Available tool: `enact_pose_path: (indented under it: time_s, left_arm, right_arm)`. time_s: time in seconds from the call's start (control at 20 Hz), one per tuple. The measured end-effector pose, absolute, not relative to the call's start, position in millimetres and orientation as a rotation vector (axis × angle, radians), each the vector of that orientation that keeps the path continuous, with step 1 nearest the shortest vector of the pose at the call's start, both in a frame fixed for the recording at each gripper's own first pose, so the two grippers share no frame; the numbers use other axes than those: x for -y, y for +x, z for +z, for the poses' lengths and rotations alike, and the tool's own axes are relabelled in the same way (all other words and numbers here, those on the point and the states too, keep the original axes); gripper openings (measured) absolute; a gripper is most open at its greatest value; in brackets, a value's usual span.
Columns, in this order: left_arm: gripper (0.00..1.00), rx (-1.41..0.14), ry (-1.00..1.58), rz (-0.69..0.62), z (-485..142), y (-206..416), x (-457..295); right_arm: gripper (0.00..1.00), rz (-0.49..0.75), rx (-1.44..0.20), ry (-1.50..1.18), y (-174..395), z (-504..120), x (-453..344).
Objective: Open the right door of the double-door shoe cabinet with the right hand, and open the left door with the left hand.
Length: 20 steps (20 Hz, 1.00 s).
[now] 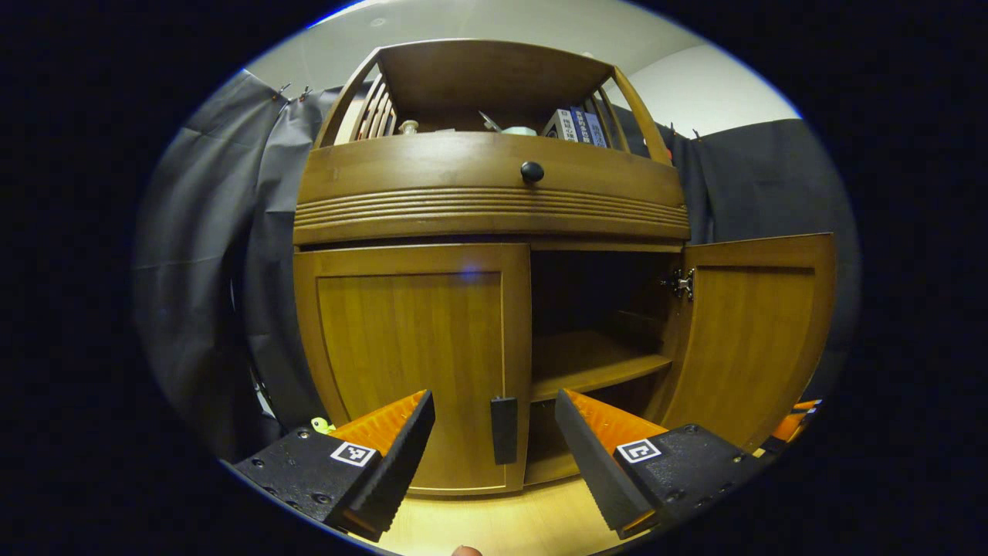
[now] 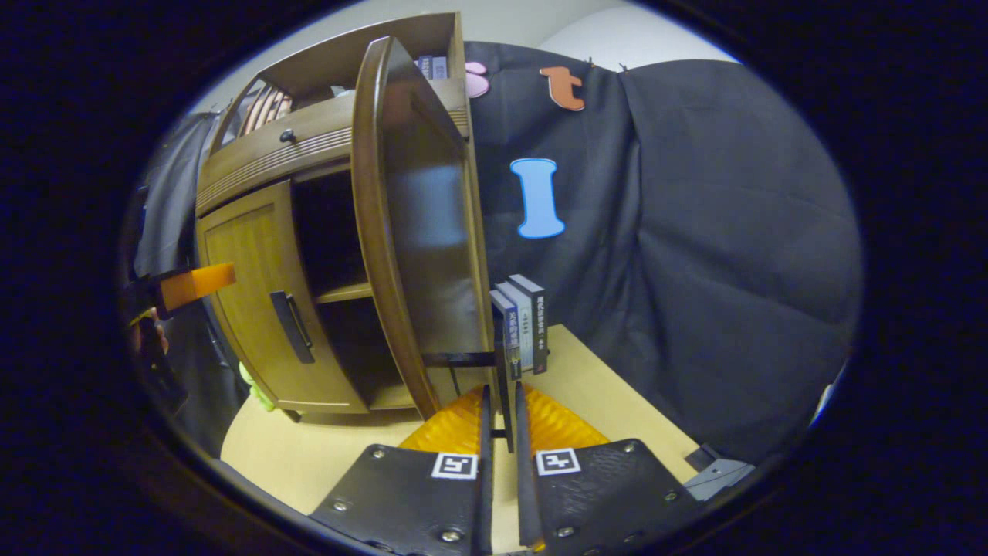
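The left tongs [image 1: 494,440] are held wide, framing the left door handle [image 1: 504,430] without contact. The right tongs [image 2: 499,417] are pinched on the right door handle [image 2: 505,386]; the right door [image 2: 401,232] stands open. The left door [image 1: 409,363], closed, is judged rigid and hinged; the handle is the advised grip.

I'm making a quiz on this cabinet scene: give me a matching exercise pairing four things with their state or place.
Things:
1. left door
2. right door
3. left gripper
4. round knob

States or places:
A. on the drawer front above the doors
B. swung open, handle between nearly closed fingers
C. closed
D. fingers spread wide, either side of a door handle without touching it

Pairs: 1-C, 2-B, 3-D, 4-A
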<state>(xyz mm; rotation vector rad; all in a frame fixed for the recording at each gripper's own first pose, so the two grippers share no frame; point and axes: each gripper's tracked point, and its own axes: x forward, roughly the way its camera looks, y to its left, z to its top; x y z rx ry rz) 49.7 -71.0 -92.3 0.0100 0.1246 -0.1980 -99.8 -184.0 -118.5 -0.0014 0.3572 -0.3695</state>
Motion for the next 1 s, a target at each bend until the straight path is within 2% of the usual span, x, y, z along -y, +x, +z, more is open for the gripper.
enact_pose_path:
  time_s: [0.4,0.65,0.75,0.95,1.0]
  left_arm:
    - [0.99,-0.221,-0.014,-0.168,-147.3,96.6,80.1]
    - [0.94,-0.283,-0.004,-0.161,-181.8,121.1,87.3]
    - [0.84,-0.299,-0.004,-0.150,-190.4,130.7,89.4]
    - [0.77,-0.307,-0.002,-0.139,-201.3,139.4,89.6]
    - [0.67,-0.317,0.000,-0.114,-204.0,140.9,83.4]
  right_arm:
    - [0.13,-0.480,-0.322,-0.043,-115.7,-91.7,223.4]
    - [0.13,-0.529,-0.302,-0.037,-123.0,-81.7,250.6]
    - [0.13,-0.529,-0.300,-0.036,-118.5,-82.7,249.1]
    - [0.13,-0.544,-0.288,-0.068,-125.0,-77.9,254.9]
    - [0.13,-0.545,-0.287,-0.061,-126.0,-76.7,256.0]
